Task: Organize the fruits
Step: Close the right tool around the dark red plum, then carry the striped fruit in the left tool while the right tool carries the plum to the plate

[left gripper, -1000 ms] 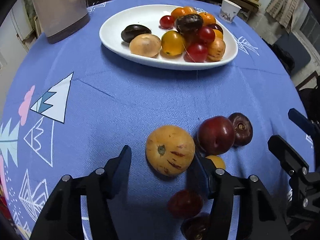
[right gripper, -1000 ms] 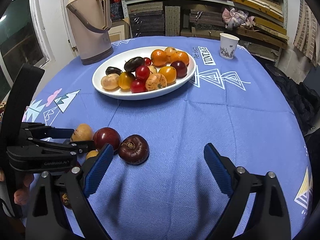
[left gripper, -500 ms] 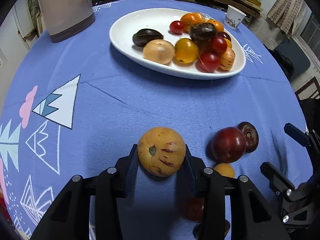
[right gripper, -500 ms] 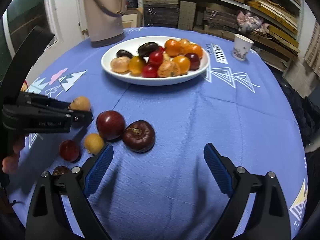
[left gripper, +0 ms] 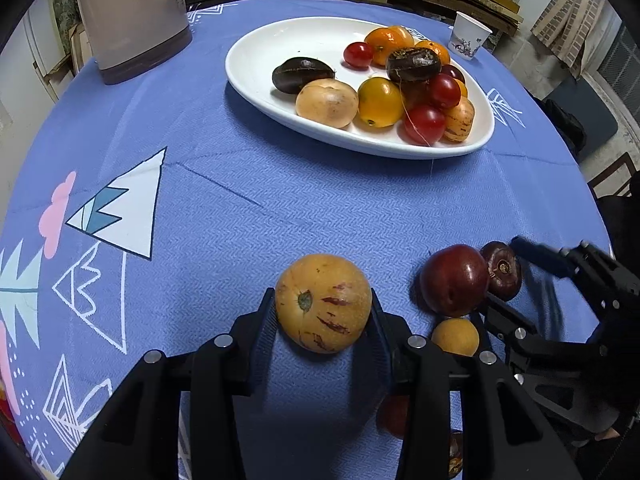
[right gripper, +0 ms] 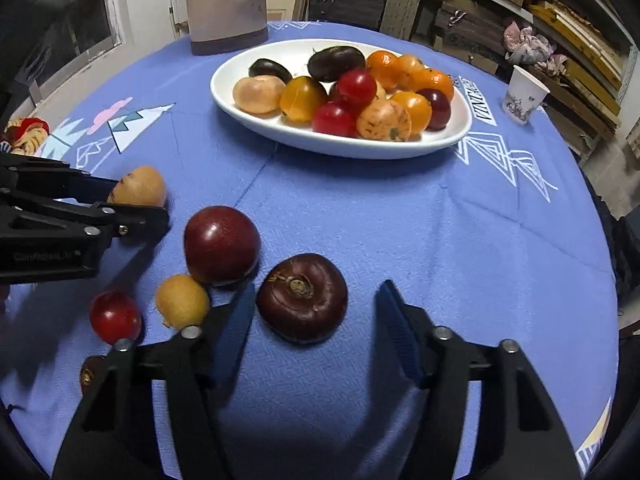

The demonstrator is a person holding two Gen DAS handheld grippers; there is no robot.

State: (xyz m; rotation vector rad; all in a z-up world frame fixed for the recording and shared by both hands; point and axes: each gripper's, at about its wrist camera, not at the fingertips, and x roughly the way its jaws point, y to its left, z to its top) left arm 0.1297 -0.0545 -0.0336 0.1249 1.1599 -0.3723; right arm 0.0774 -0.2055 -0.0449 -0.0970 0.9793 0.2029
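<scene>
Striped yellow fruit (left gripper: pixel 323 303): round, tan-yellow skin with dark red streaks and a greenish stem scar, sitting on the blue tablecloth (left gripper: pixel 320 208) near the table's front edge, well apart from the white oval plate (left gripper: pixel 256 68). Left gripper (left gripper: pixel 323 312) is clamped on it, one pad pressed to each side. To its right lie a dark red plum (left gripper: pixel 454 280), a small yellow fruit (left gripper: pixel 455 337) touching the plum's near side, and a flattened dark maroon fruit (right gripper: pixel 302 298) with a dry brown stem. Right gripper (right gripper: pixel 316 328) straddles the maroon fruit; its jaws have just been closing, the fruit is between them, and a visible gap remains between the right blue pad and the fruit, while the left pad stands just beside it; contact there cannot be told. A small red tomato (right gripper: pixel 115 317) lies left of the yellow fruit. The plate holds a heap of orange, red, yellow and dark fruits. Beyond it stand a beige thermos jug (right gripper: pixel 226 4) and a paper cup (right gripper: pixel 525 95).
</scene>
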